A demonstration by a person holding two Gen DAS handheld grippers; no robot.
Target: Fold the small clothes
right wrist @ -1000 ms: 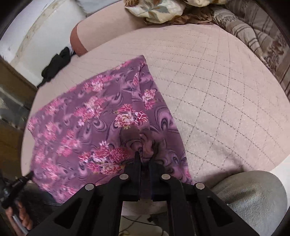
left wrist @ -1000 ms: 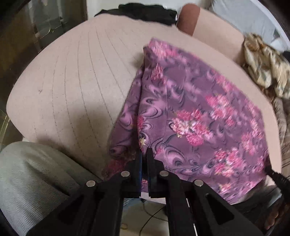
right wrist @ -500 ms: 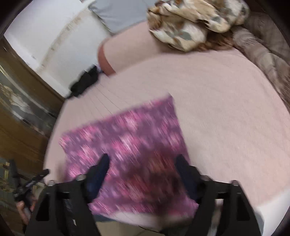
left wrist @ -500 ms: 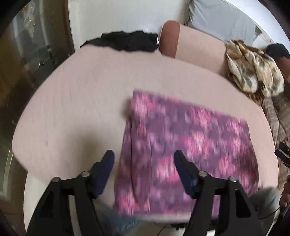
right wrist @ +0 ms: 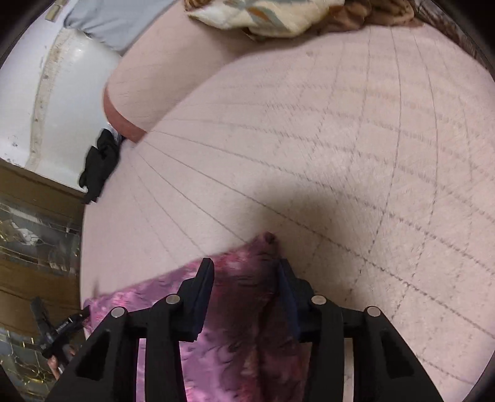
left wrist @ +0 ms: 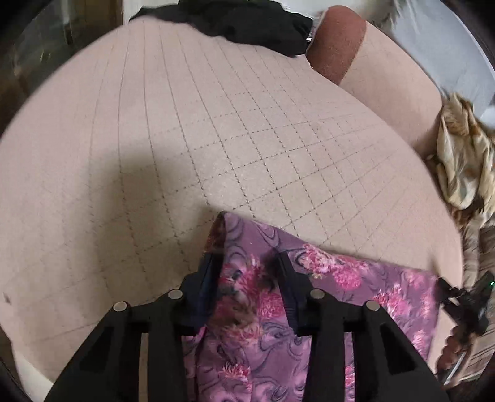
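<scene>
A purple cloth with pink flowers lies flat on the quilted beige bed cover. My left gripper points down over the cloth's far left corner. Its jaws stand apart on either side of the corner and are closing, the pads clear of the fabric. In the right wrist view the cloth is blurred. My right gripper straddles its far right corner, jaws also closing with the cloth between them and not pinched. The right gripper shows at the left wrist view's edge, held by a hand.
A black garment lies at the bed's far edge beside a beige bolster with a rust-red end. A heap of cream patterned fabric sits to the right. A wooden cabinet with glass stands left of the bed.
Both grippers let go of the cloth's near hem, opened wide and moved forward over the cloth to its far corners. Their jaws are now narrower than half a second ago.
</scene>
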